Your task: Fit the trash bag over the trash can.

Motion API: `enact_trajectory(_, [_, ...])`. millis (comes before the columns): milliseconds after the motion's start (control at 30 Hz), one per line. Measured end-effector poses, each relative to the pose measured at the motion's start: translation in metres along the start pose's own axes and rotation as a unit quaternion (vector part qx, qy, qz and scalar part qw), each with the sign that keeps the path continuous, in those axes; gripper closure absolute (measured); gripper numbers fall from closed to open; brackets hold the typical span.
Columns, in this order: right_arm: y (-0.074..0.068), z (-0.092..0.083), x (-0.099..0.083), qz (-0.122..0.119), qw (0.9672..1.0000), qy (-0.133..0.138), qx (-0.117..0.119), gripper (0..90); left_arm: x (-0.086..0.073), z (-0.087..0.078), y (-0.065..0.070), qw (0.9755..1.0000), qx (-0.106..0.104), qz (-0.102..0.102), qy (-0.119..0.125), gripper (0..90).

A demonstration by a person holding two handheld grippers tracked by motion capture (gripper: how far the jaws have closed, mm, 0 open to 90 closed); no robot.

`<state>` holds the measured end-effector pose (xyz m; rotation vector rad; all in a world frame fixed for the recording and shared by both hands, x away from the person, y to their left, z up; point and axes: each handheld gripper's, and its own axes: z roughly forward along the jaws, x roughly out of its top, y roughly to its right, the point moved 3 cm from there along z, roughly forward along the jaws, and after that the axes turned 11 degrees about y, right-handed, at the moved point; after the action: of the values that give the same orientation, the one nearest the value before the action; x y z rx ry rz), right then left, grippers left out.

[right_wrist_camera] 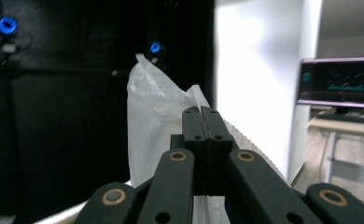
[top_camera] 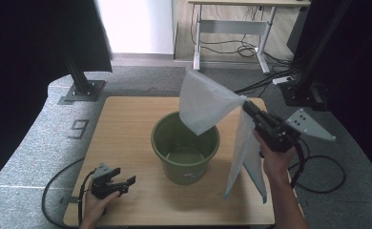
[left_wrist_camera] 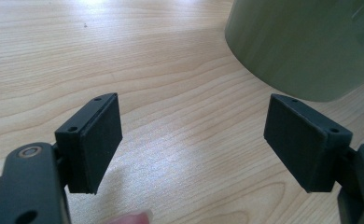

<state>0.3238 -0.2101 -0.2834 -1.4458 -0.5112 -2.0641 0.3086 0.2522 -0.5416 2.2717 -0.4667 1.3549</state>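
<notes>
Bag (top_camera: 208, 102) | pinched at its edge in your clenched right gripper (top_camera: 247, 108), raised over bucket (top_camera: 185, 148) so it hangs ready to line it | left gripper (top_camera: 122, 183) released, resting on table (top_camera: 127, 124)

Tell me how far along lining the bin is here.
Done: the right gripper has pinched the white plastic bag and lifted it above the table. In hand: the bag hangs unfolded beside the green bucket. Left: opening it and fitting it inside; the left gripper rests open, idle.
</notes>
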Motion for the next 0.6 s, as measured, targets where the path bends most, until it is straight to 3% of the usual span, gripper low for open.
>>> enact_trajectory(200, [-0.02,-0.006,-0.044,-0.001,0.998,-0.049,0.041,88.8,-0.001,0.001,0.0,1.0,0.0,0.003,-0.003,19.1])
enact_trajectory(400, [-0.034,-0.01,-0.082,0.022,0.9919,-0.093,0.084,88.7,-0.002,0.002,0.001,1.0,-0.002,0.004,-0.008,19.1])
enact_trajectory(600, [-0.043,-0.013,-0.109,0.034,0.9865,-0.127,0.098,88.7,-0.002,0.003,0.002,0.9999,-0.004,0.007,-0.011,19.0])
